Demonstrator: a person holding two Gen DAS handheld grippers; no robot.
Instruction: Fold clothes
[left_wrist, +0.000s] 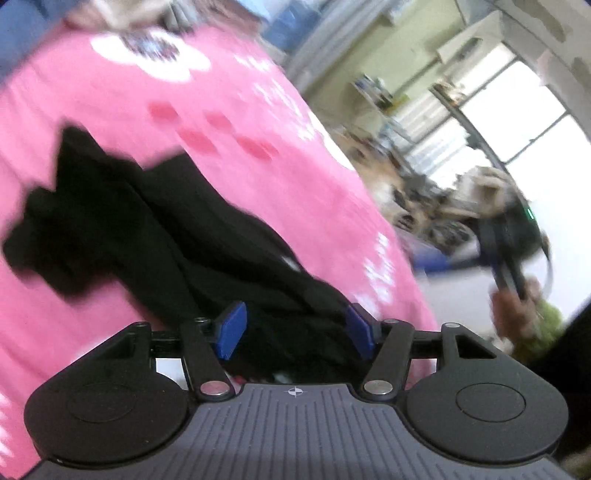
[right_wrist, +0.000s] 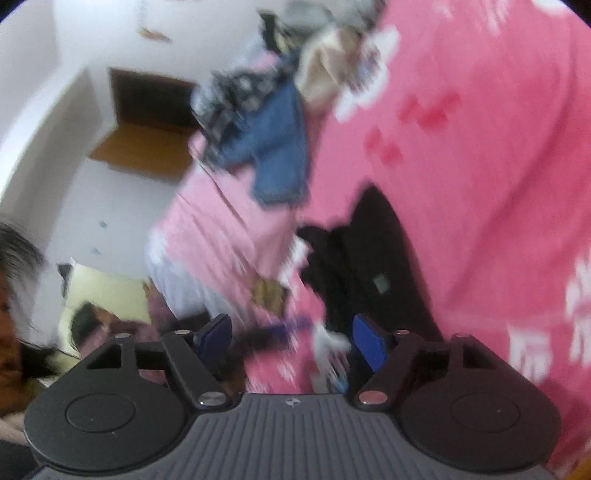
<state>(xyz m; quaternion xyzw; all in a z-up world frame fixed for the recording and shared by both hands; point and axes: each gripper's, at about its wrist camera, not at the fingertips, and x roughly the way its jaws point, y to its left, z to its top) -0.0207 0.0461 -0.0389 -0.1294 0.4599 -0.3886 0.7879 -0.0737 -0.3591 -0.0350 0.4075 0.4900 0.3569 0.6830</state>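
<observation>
A black garment (left_wrist: 166, 229) lies crumpled and stretched out on a pink patterned bed cover (left_wrist: 110, 92). My left gripper (left_wrist: 295, 330) hovers at the garment's near end with its blue pads (left_wrist: 232, 330) apart; the cloth shows between them but is not pinched. In the right wrist view the same black garment (right_wrist: 369, 258) lies on the pink cover (right_wrist: 480, 147), just beyond my right gripper (right_wrist: 291, 341), which is open with nothing gripped. The right gripper's body (left_wrist: 509, 258), held by a hand (left_wrist: 513, 314), also shows off the bed's edge. Both views are blurred.
A pile of other clothes, among them a denim piece (right_wrist: 280, 147) and a beige one (right_wrist: 325, 70), lies at the far end of the bed. A person's hair (right_wrist: 18, 251) shows at the left edge. A bright window (left_wrist: 517, 110) and cluttered shelves stand beyond the bed.
</observation>
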